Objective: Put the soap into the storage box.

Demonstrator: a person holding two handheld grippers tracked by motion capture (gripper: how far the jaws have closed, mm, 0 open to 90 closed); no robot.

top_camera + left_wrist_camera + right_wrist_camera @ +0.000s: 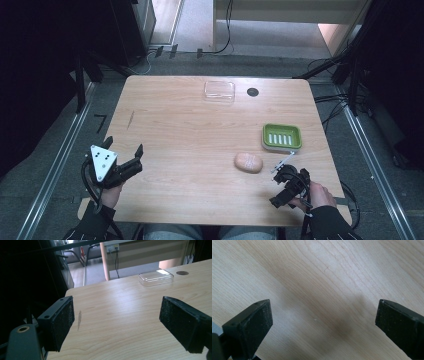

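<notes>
No text, label, brand, number or sign can be read anywhere in these pictures.

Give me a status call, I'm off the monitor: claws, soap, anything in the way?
Left claw open, empty, at table's left edge. Right claw open, empty, near the soap. Soap flat beside green dish. Nothing between.
</notes>
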